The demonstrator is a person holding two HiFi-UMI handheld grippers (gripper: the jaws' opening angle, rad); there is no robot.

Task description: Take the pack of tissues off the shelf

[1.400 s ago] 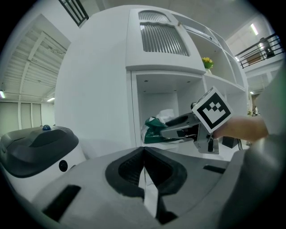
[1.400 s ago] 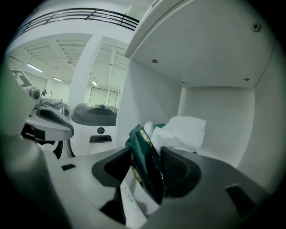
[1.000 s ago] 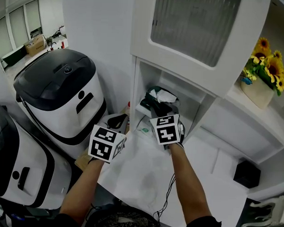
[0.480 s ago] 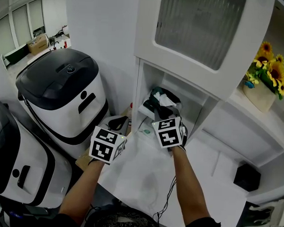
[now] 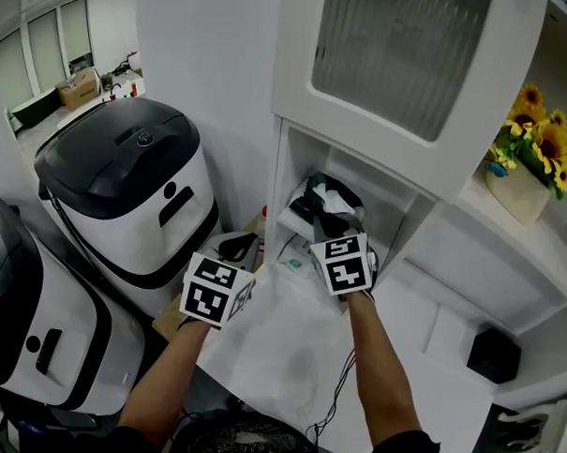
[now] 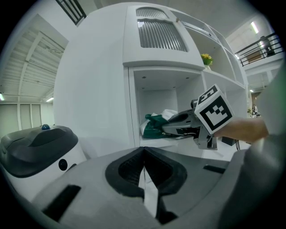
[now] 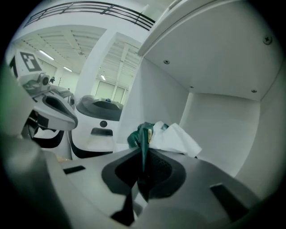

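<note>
Only real change from a second back: the right gripper [image 7: 143,176] has just been closing its jaws. They're now pinched tight on a fold of green wrapper from the soft green-and-white plastic-wrapped pack of tissues [image 5: 324,200]. Neither hand has really gone anywhere otherwise.

The left gripper [image 6: 144,170] hangs outside the open white shelf cubby [image 5: 389,214], off its front left, jaws pressed together with nothing in them. The pack sits on the cubby's floor, toward the front left. It's crumpled and a bit slumped, with something white (tissue or wrapper, can't tell) poking up on top.

My read on handling: it's light and squishy with no stiffness, so it'll sag and swing from wherever it's held. The wrapper looks slick, so a pinch on one thin fold could slide off, tear, or drag loose tissue out. I'd want a deeper bite into the body of the pack, not just the flap. Nothing fragile though, so a drop is harmless.

Surface and room:
- **Left of the cubby:** a big white bin-shaped machine with a black lid [image 5: 126,181], with a second one like it nearer the camera.
- **In front of the cubby:** a plain white matte counter [image 5: 288,348], which looks smooth enough to slide the pack out over.
- **Above the cubby:** a white cabinet door with ribbed glass [image 5: 404,48].
- **Right of the cubby:** a white pot of yellow sunflowers [image 5: 536,138] on a higher ledge, and lower down a small black box [image 5: 492,350], well apart from the pull-out path.
</note>
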